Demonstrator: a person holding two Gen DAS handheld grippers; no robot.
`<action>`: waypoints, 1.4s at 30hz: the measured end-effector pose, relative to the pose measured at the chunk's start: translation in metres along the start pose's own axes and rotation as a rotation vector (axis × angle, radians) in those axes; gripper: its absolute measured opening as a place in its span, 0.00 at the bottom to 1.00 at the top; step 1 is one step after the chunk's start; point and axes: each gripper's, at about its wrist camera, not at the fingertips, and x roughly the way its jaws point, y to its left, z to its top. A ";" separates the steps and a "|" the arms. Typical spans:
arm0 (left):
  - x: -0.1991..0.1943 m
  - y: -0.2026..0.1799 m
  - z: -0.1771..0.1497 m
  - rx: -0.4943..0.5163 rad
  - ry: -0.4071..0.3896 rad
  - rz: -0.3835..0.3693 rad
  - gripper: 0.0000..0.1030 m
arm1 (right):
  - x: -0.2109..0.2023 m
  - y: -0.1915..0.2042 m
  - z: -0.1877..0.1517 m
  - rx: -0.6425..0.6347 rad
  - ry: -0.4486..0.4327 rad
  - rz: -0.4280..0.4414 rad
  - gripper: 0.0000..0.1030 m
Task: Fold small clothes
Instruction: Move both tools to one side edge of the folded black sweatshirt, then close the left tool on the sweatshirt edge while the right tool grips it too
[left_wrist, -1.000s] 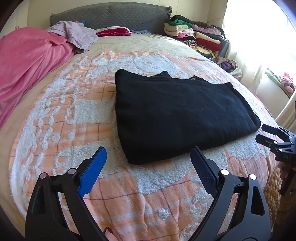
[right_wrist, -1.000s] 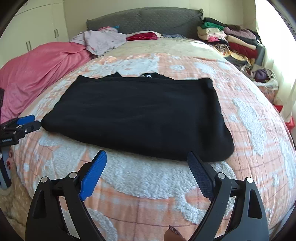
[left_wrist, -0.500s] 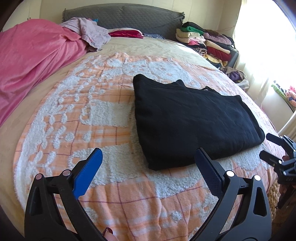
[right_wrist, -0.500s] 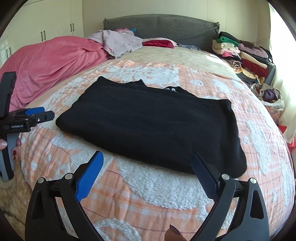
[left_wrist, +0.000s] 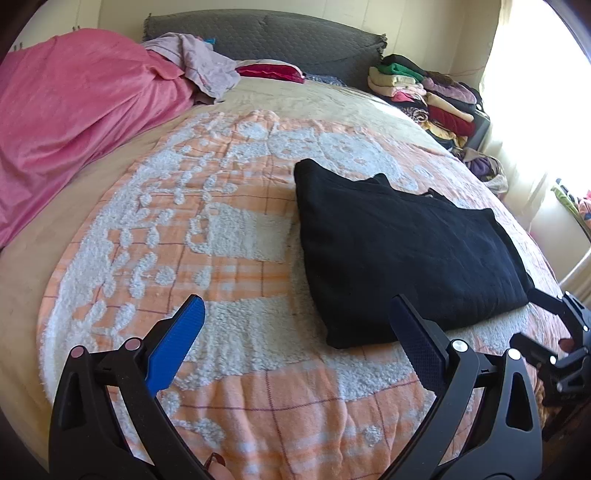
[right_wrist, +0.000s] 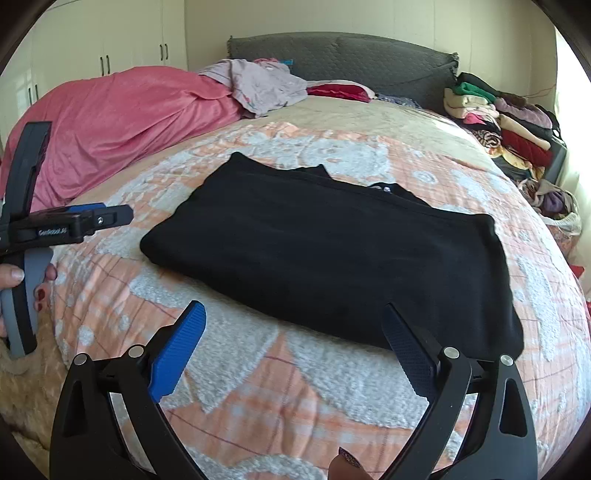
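Black garment (left_wrist: 406, 254), already folded into a thick flat rectangle, lies on the orange-and-white bedspread (left_wrist: 229, 236) near the foot of the bed, at about one o'clock from the left gripper (left_wrist: 295, 328) and twelve o'clock from the right gripper (right_wrist: 291, 328).

At nine o'clock in both views a pink blanket (left_wrist: 74, 110) is heaped along the bed's side, well apart from the garment. The left gripper hovers over bare bedspread just beside the garment's near left corner, its jaws spread about as wide as they go, with nothing between them. The garment looks like a soft, fairly heavy knit: it should drape and sag when lifted, grip well against ribbed pads, and not slip, though the stacked layers may slide apart if only the top one is pinched. The two near corners, or the folded near edge, look like the best places to take hold, catching all layers at once. The right gripper hangs above the garment's near edge toward its right corner, jaws likewise wide and empty, touching no cloth. At two o'clock a stack of folded clothes (right_wrist: 498, 118) sits beside the headboard (right_wrist: 340, 59), which seems the likely place for finished pieces.
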 end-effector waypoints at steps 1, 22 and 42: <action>0.000 0.002 0.001 -0.006 0.000 0.002 0.91 | 0.001 0.002 0.001 -0.005 0.000 0.002 0.93; 0.001 0.040 0.017 -0.109 -0.011 0.086 0.91 | 0.028 0.058 0.016 -0.148 0.000 0.052 0.94; 0.036 0.027 0.053 -0.005 0.057 0.157 0.91 | 0.082 0.083 0.015 -0.312 0.051 -0.046 0.94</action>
